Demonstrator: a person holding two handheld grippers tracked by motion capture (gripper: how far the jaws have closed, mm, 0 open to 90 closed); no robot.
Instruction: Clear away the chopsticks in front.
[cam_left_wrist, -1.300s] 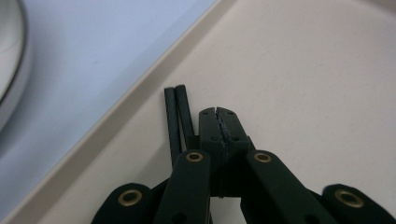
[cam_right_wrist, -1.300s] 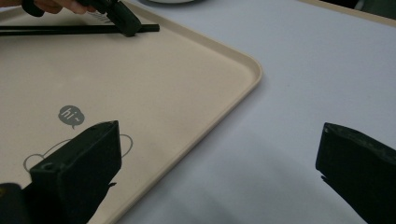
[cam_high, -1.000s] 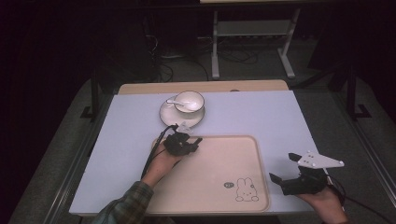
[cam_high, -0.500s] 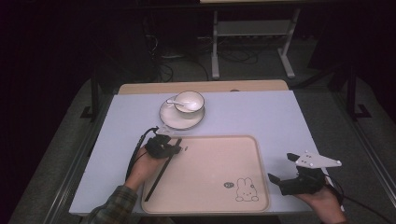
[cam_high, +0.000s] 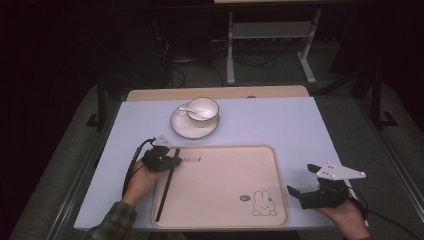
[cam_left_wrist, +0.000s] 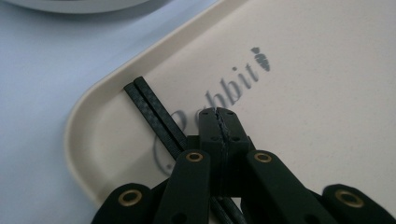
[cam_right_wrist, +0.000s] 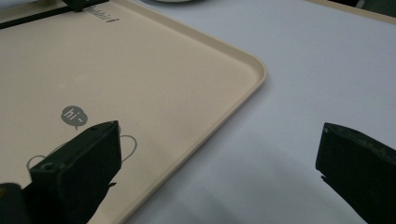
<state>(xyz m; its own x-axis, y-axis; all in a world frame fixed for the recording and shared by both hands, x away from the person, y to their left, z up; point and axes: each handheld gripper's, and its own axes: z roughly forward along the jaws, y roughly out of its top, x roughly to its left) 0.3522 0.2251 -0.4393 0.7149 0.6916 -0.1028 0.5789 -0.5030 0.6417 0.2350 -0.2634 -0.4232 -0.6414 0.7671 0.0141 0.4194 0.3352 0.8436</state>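
Beige tray (cam_high: 225, 175), rabbit print; black chopsticks (cam_high: 166, 185); white cup (cam_high: 202, 108).

Worktop with tray, chopsticks, cup set and both of your grippers.

Your left gripper (cam_high: 161, 159) sits at the far left corner of the beige tray (cam_high: 225, 220), your left hand (cam_high: 141, 179) behind it; whether its jaws are apart cannot be told from here. A pair of black chopsticks (cam_high: 166, 186) lies along the tray's left edge, one end beside that gripper. Your right gripper (cam_high: 306, 191) hovers just off the tray's near right corner, jaws spread, grey plate on top. A rabbit print (cam_high: 263, 204) marks the tray's near right area. Beyond the tray, a white cup (cam_high: 202, 109) with a spoon (cam_high: 185, 108) stands on a saucer (cam_high: 180, 128) on the pale worktop (cam_high: 280, 122).
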